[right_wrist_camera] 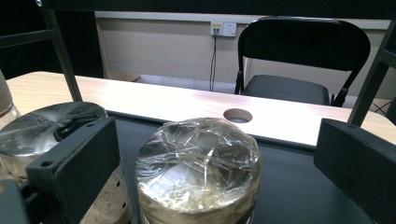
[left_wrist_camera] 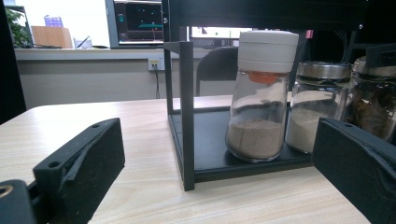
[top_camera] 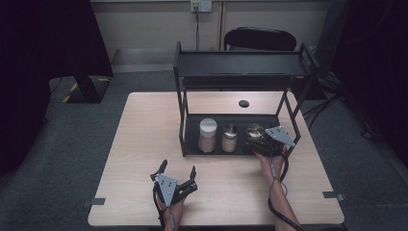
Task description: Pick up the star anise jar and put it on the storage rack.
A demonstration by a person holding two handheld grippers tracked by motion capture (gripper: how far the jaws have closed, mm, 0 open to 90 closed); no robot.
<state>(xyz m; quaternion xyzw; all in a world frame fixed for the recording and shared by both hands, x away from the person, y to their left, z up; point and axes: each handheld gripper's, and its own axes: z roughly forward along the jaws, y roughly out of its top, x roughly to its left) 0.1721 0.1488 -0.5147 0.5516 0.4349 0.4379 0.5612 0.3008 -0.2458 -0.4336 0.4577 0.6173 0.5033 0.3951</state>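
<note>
A black two-tier rack [top_camera: 240, 65] stands on the wooden table [top_camera: 144, 144]. Three jars sit in a row on its lower shelf [top_camera: 192, 139]. These are a white-lidded jar of tan powder [top_camera: 208, 134] [left_wrist_camera: 261, 102], a metal-lidded jar [top_camera: 230, 138] [left_wrist_camera: 313, 107] [right_wrist_camera: 42, 126] and a jar with crinkled clear film over its top [top_camera: 255, 131] [right_wrist_camera: 198, 163]. My right gripper [top_camera: 255, 139] [right_wrist_camera: 215, 140] is open, with its jaws on either side of the film-topped jar and gaps showing at both sides. My left gripper [top_camera: 179, 167] [left_wrist_camera: 217, 140] rests open on the table in front of the rack, holding nothing.
A black folding chair [top_camera: 260, 38] [right_wrist_camera: 303, 51] stands behind the table. A round hole [top_camera: 244, 103] [right_wrist_camera: 237, 115] is cut in the tabletop behind the rack. The rack's front-left post [left_wrist_camera: 187, 116] rises just ahead of my left gripper. The upper shelf hangs over the jars.
</note>
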